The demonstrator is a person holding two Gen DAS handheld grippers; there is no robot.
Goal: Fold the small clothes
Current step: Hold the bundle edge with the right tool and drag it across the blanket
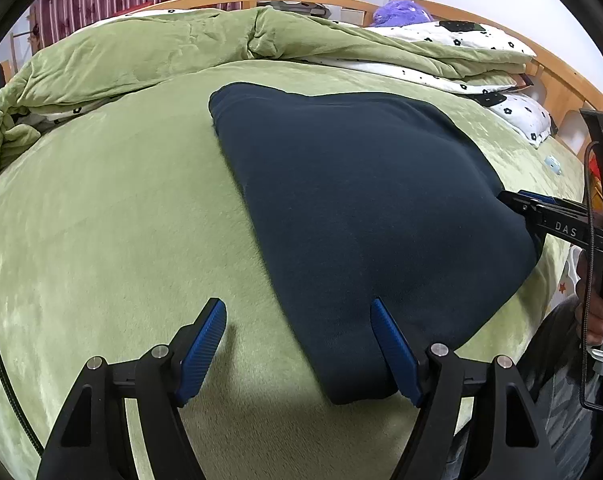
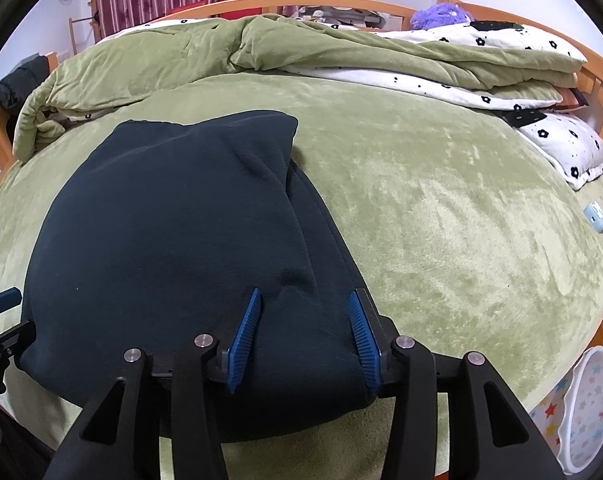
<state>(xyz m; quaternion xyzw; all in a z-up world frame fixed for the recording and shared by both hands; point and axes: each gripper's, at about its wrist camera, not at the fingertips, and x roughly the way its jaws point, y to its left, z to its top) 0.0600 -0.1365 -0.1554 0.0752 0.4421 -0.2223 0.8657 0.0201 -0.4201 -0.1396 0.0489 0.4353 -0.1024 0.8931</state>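
A dark navy garment [image 1: 361,208] lies folded flat on the green bed cover [image 1: 121,220]; it also shows in the right wrist view [image 2: 173,248]. My left gripper [image 1: 299,312] is open and empty, its fingers straddling the garment's near left corner. My right gripper [image 2: 305,300] is open over the garment's near right edge, with the cloth lying between its blue pads [image 2: 247,332]. The right gripper also shows at the right of the left wrist view [image 1: 517,200], at the garment's right edge. The left gripper's tip shows at the left edge of the right wrist view [image 2: 1,300].
A rumpled green quilt [image 1: 161,52] and flower-print bedding [image 2: 501,68] pile at the far side. A flowered pillow [image 2: 569,148] lies at the right. A small pale blue object [image 2: 595,214] rests on the cover. A wooden bed frame [image 1: 561,72] runs behind.
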